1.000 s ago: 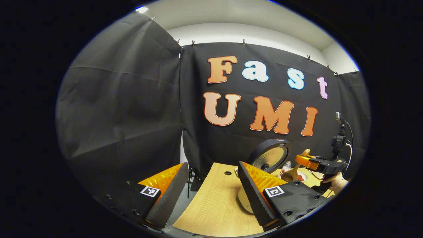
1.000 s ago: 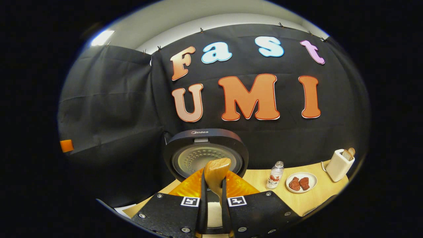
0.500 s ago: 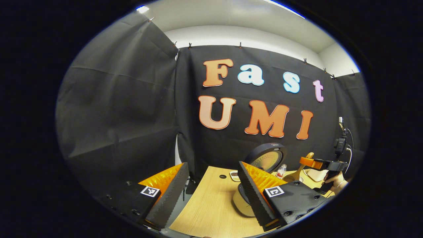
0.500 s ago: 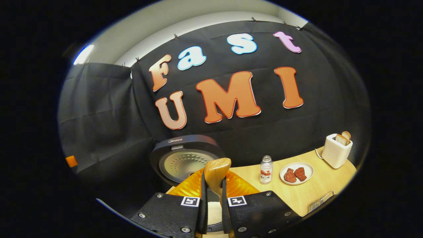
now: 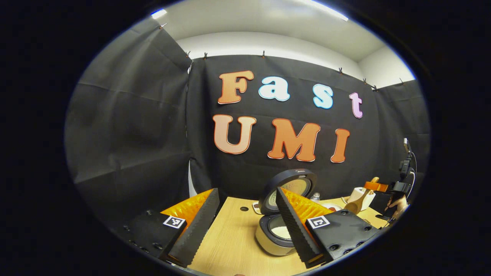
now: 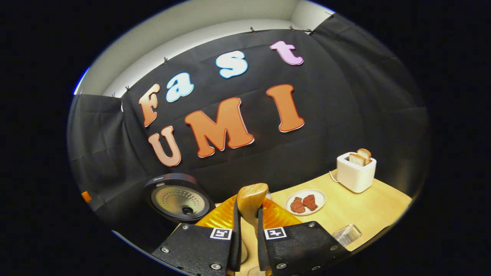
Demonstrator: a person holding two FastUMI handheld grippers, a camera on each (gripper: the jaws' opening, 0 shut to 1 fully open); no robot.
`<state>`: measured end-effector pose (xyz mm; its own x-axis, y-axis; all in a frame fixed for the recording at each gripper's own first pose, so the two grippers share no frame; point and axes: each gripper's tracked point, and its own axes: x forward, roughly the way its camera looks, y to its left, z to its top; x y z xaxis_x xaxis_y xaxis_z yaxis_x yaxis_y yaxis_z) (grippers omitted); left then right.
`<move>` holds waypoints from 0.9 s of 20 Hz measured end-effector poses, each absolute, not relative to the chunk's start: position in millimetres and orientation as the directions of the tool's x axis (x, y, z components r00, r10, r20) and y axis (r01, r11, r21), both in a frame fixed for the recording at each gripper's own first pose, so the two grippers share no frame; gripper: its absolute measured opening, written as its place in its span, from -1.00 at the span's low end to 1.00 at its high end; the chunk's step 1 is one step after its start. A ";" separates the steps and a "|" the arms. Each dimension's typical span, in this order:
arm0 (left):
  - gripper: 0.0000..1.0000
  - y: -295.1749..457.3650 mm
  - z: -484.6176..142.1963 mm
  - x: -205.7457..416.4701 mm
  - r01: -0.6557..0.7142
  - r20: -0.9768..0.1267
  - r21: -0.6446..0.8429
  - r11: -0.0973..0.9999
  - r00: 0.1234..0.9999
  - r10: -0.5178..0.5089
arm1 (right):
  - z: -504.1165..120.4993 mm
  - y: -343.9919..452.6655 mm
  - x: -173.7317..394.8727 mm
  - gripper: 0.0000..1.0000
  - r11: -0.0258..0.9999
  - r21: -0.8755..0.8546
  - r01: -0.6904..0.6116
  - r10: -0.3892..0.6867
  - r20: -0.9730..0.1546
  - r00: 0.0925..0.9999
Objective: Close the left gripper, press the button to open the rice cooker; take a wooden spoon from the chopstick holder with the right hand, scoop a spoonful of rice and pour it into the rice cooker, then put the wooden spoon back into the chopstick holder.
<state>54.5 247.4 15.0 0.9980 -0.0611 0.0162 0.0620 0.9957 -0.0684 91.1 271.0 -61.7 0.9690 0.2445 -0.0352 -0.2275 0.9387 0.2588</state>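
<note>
1. Black cloth walls the booth behind a wooden bench (image 5: 234, 245); the rice cooker (image 5: 274, 234) stands just ahead of the left gripper (image 5: 245, 226), lid up, white rice in the pot.
2. Left gripper is spread wide and empty, its right finger overlapping the cooker; a careless swing could knock the raised lid.
3. Right gripper (image 6: 248, 245) is clamped on the wooden spoon (image 6: 251, 201); the cooker lid (image 6: 177, 197) lies to its left.
4. The chopstick holder cannot be made out with certainty, so the spoon could miss it or slip.
5. Ahead to the right sit a plate (image 6: 305, 202) and toaster (image 6: 356, 171), which a wide sweep could strike.
</note>
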 end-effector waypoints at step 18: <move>0.97 210.5 34.6 26.1 -0.099 0.050 -0.110 0.989 0.993 0.105 | -181.5 96.7 122.5 -0.67 0.942 0.337 -0.010 0.099 -0.246 0.964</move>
